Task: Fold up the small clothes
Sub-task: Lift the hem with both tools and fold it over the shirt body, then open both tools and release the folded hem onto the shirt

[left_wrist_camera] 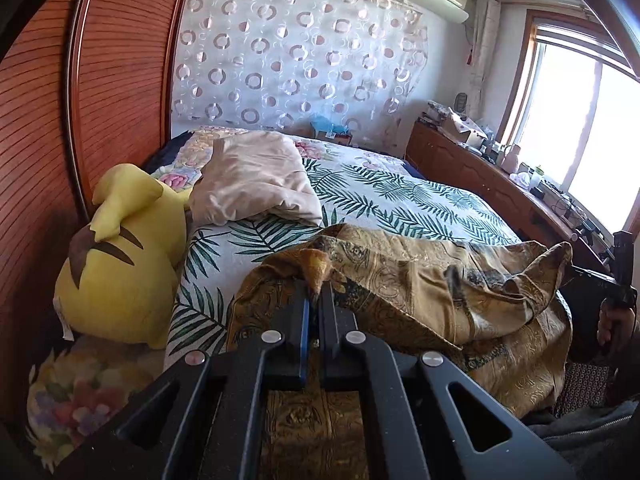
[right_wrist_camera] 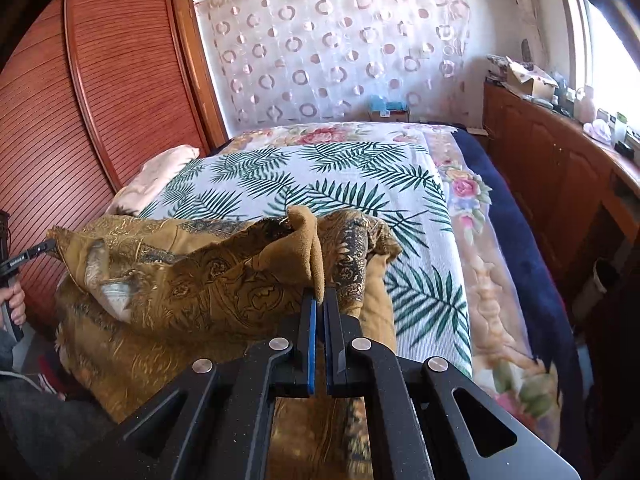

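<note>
1. Left wrist view. My left gripper point(left_wrist_camera: 318, 294) is pinched tight on a corner of the gold patterned garment point(left_wrist_camera: 420, 280); a tuft of mustard cloth sticks up between the pads. I hold by the corner so the edge hangs taut, not bunched.
2. Same view. The garment runs rightward from my fingers to its other raised corner, with the rest draped below over the leaf-print bedspread point(left_wrist_camera: 380, 196). My right gripper point(left_wrist_camera: 576, 270) shows at the far right edge, its tip meeting that corner.
3. Same view, surroundings. A yellow plush toy point(left_wrist_camera: 120, 256) lies to the left by the wooden wardrobe point(left_wrist_camera: 48, 120); a beige pillow point(left_wrist_camera: 256, 180) sits further up the bed, apart from the garment.
4. Right wrist view. My right gripper is clamped narrow on the opposite corner, with a fold of plain mustard lining standing up just ahead of the pads.
5. Same view. The garment stretches leftward to my left gripper, whose tip touches the far corner. The middle sags slightly between the two holds.
6. Judgement: both corners are lifted together to carry one edge over for a fold. Most bedspread ahead is clear.
</note>
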`<state>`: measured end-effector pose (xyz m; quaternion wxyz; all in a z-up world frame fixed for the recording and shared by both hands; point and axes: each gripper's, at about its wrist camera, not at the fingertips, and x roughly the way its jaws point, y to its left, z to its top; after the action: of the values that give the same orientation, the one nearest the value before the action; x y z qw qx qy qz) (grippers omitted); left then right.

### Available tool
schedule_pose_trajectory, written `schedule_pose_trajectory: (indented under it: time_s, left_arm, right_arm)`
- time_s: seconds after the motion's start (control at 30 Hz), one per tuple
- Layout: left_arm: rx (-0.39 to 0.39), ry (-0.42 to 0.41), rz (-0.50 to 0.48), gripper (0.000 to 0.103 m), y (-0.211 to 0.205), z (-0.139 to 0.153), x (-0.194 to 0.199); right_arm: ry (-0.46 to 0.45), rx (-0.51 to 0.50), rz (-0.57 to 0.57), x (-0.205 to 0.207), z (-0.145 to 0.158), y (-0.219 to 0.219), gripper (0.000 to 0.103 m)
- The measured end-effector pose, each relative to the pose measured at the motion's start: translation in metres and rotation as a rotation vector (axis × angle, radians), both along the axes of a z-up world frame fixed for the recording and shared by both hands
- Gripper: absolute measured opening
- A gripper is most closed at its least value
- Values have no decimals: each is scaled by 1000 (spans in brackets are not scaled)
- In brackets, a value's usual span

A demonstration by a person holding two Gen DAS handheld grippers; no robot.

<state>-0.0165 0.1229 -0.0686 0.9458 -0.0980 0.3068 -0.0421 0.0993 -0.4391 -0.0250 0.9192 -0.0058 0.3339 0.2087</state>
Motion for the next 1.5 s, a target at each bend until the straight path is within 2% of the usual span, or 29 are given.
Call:
schedule_pose_trajectory:
  time_s: [0.17, 0.37, 0.43, 0.5, 0.53, 0.57, 0.63, 0.67, 0.7, 0.8, 1.0, 1.07, 1.17, 1.3, 1.5]
  left_arm:
    - [28, 1, -23, 4, -8, 10, -13]
    - [84, 46, -6, 5, -9, -1, -11]
    - [99, 45, -6, 10, -9, -1, -11]
    - [109, 25, 15, 28, -6, 5, -12]
    - [104, 9, 22, 33, -2, 9, -12]
    - [99, -3, 23, 46, 0, 13, -11]
    - [100, -17, 28, 57, 5, 20, -7]
    - [102, -25, 35, 70, 8, 24, -2]
    - [102, -36, 41, 78, 11, 26, 1]
    - [141, -50, 104, 78, 16, 29, 16]
    - [153, -33, 111, 78, 16, 24, 49]
    - [141, -20, 101, 78, 15, 21, 59]
    - [141, 8, 84, 78, 11, 15, 73]
    - [148, 43, 66, 78, 5, 7, 88]
    - [160, 114, 42, 78, -4, -18, 102]
  right_arm:
    - [0, -24, -3, -7, 9, -8, 3]
    - [51, -45, -13, -13, -7, -6, 3]
    - [65, -24, -29, -10, -10, -5, 3]
    - [66, -19, -30, -9, -10, -2, 3]
    - [62, -19, -33, -7, -8, -1, 3]
    - [60, -16, -32, -6, -6, 0, 3]
    - [51, -16, -33, -8, -3, 1, 3]
    - [44, -16, -32, -8, 1, 1, 3]
    - [39, -15, -28, -9, -1, 0, 3]
    - [24, -20, -28, -13, 0, -1, 3]
    - [10, -22, -56, -22, 0, -5, 3]
    - [2, -24, -76, -23, 3, -7, 11]
    - [-14, -57, -96, -21, 5, -9, 15]
    - [-29, -111, -103, -10, 7, -2, 31]
    - [-18, -70, -84, 13, -1, 14, 35]
